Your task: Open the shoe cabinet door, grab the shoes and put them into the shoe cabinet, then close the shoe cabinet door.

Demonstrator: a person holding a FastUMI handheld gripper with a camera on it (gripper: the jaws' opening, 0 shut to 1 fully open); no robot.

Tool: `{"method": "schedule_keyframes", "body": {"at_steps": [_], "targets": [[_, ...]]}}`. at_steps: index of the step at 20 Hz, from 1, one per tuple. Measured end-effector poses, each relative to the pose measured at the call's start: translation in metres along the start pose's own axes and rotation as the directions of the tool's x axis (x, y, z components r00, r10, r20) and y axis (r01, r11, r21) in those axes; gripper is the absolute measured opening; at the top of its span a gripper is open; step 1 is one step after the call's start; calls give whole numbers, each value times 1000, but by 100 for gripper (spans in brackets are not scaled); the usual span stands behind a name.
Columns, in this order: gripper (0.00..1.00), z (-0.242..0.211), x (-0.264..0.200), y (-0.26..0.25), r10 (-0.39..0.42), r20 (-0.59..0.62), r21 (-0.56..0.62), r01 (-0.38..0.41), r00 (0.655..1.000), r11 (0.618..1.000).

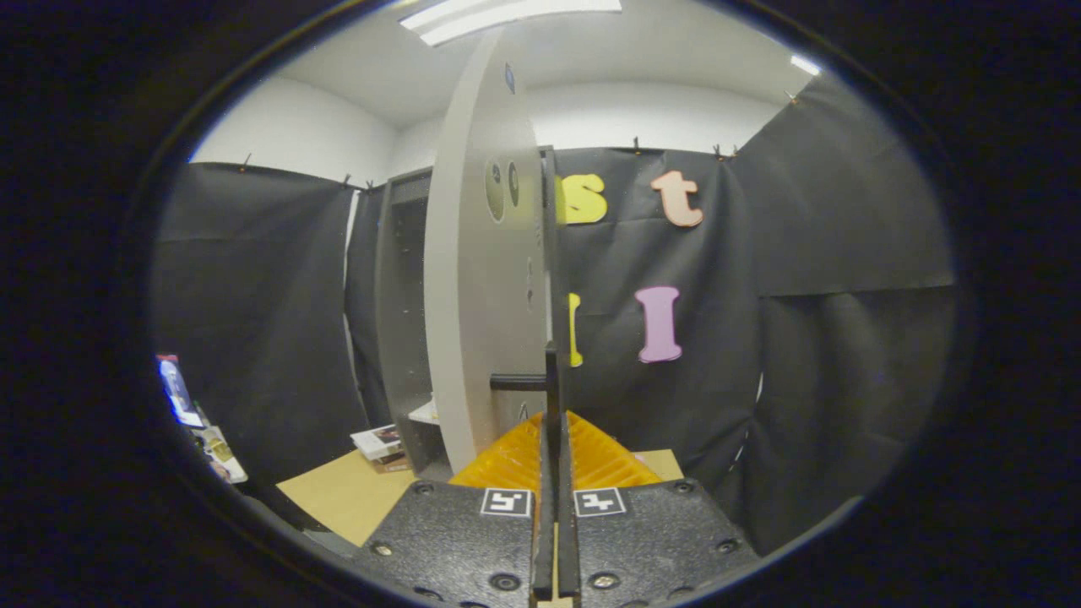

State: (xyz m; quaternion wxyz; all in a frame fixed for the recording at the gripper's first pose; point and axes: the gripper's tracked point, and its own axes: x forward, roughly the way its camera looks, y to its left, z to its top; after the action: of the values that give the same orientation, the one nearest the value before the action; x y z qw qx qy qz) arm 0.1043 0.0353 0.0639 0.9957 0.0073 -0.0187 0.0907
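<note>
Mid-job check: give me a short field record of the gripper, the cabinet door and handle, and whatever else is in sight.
gripper: gripper fingers close together on the thin edge of the door, apparently clamped on it
door: cabinet door swung open, seen edge-on
handle: dark bar handle on the door face, just left of the fingers
cabinet: shoe cabinet beyond the door, interior dark
table: tan tabletop below
other: stacked booklets by the cabinet base
shoes: cannot tell

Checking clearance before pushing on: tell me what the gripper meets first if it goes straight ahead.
The gripper, fingers nearly closed, already sits at the pale grey cabinet door's edge by its black bar handle; past that, probably black cloth wall.
</note>
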Motion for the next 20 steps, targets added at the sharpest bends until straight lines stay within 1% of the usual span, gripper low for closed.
{"method": "schedule_keyframes", "body": {"at_steps": [1,2,3,5,7,8,9,10,11,12,13,15,16,18,20], "targets": [[4,-2,-2,15,50,-8,44,-49,999,998],[5,-5,-3,26,74,-12,75,-73,997,994],[6,-8,-5,32,70,-22,69,-69,997,995],[5,-7,-10,24,-3,-11,25,3,1000,1000],[5,-7,-14,22,-48,-3,-7,48,999,999],[7,-7,-19,16,-96,17,-1,96,995,995],[11,-6,-26,14,-125,31,-9,126,992,992],[24,-5,-33,15,-160,58,-23,161,986,987],[29,-1,-46,15,-204,99,-36,209,974,977],[44,2,-58,18,-227,134,-45,235,965,971],[52,0,-69,26,-239,155,-51,250,958,967],[86,-23,-89,54,-209,149,-55,219,966,974],[100,-30,-99,74,-167,140,-47,175,976,984],[100,-46,-110,108,-83,130,-39,89,988,995],[100,-65,-112,128,-50,115,-62,57,992,996]]}}
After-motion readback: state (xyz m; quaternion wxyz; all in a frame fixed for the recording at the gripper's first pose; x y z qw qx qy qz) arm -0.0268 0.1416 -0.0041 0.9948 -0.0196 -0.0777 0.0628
